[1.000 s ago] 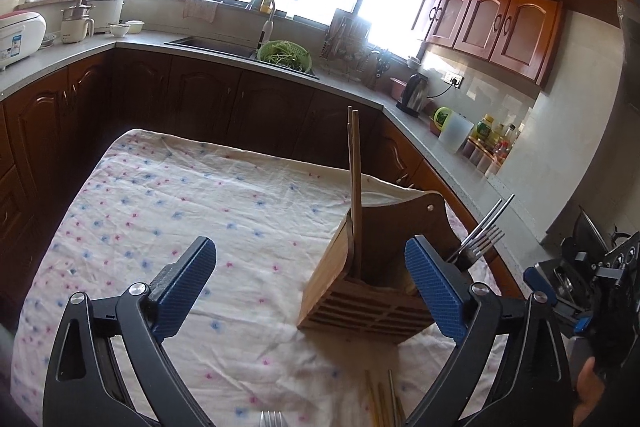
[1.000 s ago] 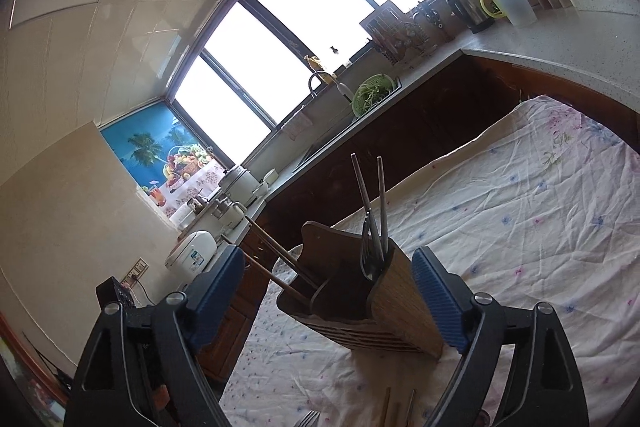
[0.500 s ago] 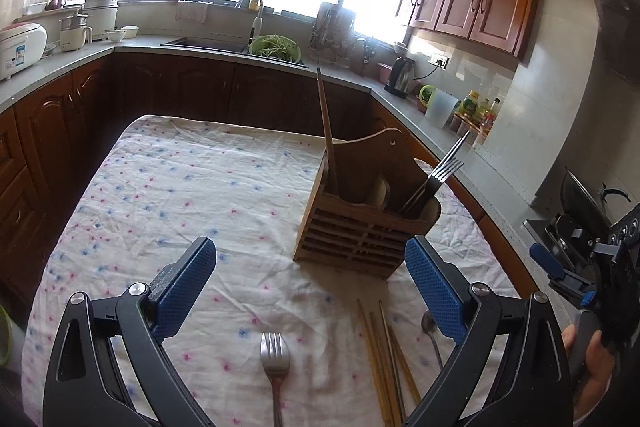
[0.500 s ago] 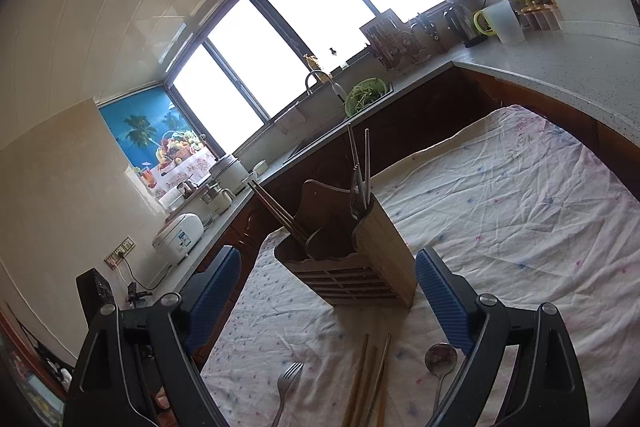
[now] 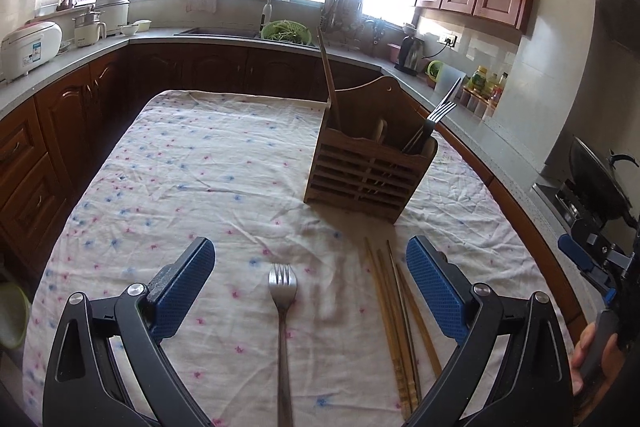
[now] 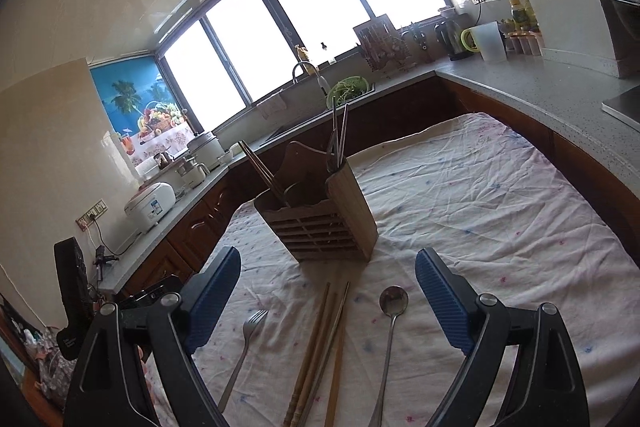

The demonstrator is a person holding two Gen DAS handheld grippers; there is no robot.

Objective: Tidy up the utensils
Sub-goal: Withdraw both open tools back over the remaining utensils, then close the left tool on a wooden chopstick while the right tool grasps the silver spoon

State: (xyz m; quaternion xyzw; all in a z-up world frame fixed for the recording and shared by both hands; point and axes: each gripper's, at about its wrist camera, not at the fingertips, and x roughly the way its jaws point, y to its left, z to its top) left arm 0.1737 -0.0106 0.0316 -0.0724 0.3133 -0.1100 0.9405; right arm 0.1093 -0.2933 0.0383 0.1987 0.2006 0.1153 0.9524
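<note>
Standing on the flowered tablecloth [image 5: 192, 163], the wooden holder [image 5: 370, 171] is the landmark here; its slatted front faces the cameras and its tall back panel is on the far side. Upright chopsticks [image 5: 329, 83] lean in its left compartment, a spoon handle [image 5: 381, 131] shows in the middle one, and forks [image 5: 436, 119] stand tines-up in the right one, tilted to the right in the left wrist view.

Nearer than the holder, three kinds of utensils lie flat on the cloth, all with their long axes running roughly from the holder toward the cameras. A loose fork [image 5: 282, 311] lies to the left of the holder's front, tines pointing toward it and handle toward the camera. A bundle of chopsticks [image 5: 394, 311] lies just in front of the holder's right half, its far ends close to the base. A spoon [image 6: 393, 311], clear in the right wrist view, lies to the right of the chopsticks, bowl toward the holder and handle trailing back.

The left gripper [image 5: 310, 281] hangs above the loose fork with its blue pads wide apart and nothing between them pressed. The right gripper [image 6: 328, 291] is likewise spread wide and empty, framing the chopsticks and spoon.
</note>
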